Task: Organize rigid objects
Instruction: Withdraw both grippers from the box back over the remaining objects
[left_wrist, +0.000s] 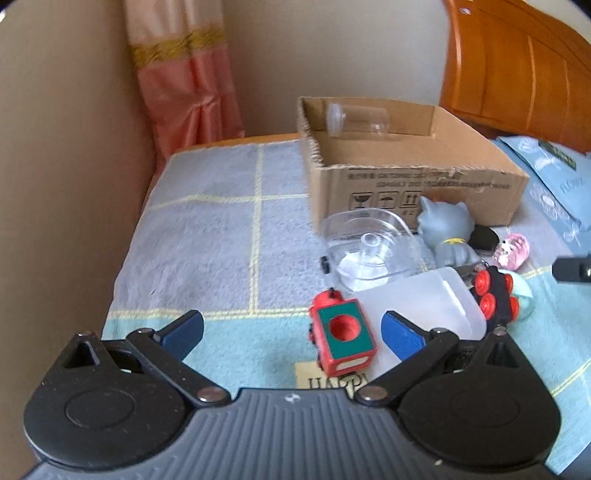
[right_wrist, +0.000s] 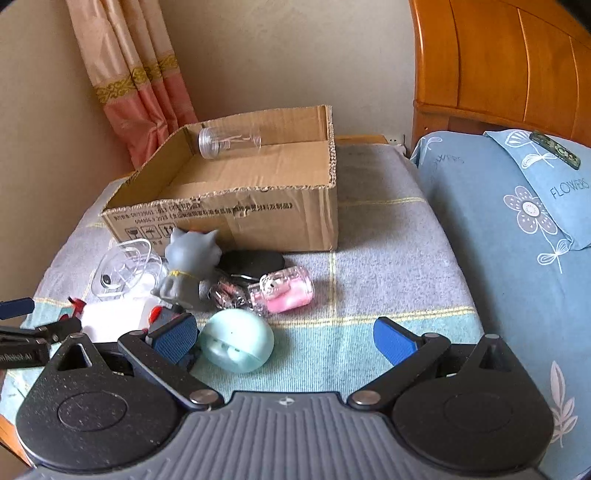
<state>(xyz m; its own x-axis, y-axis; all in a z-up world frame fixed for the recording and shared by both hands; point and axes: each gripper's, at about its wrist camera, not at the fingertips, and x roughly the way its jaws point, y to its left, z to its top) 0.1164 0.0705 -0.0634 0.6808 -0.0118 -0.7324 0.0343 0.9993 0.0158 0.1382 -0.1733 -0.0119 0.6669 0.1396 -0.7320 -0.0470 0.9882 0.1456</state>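
From my left wrist, my left fingers (left_wrist: 291, 332) stand wide open and hold nothing; the red toy train car (left_wrist: 341, 334) lies between them on the towel (left_wrist: 207, 236). From my right wrist, my right fingers (right_wrist: 284, 339) are also wide open and empty, the mint egg-shaped case (right_wrist: 237, 340) just beside the left pad, and the clear bottle (right_wrist: 229, 142) lies inside the cardboard box (right_wrist: 258, 218).

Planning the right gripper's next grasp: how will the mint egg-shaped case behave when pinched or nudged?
The mint egg-shaped case looks like smooth, rounded hard plastic, so it may slip out of a pinch. Lying on the soft blanket, it probably rocks or rolls when nudged. Likely light and stiff; the visible seam suggests it could pop open.
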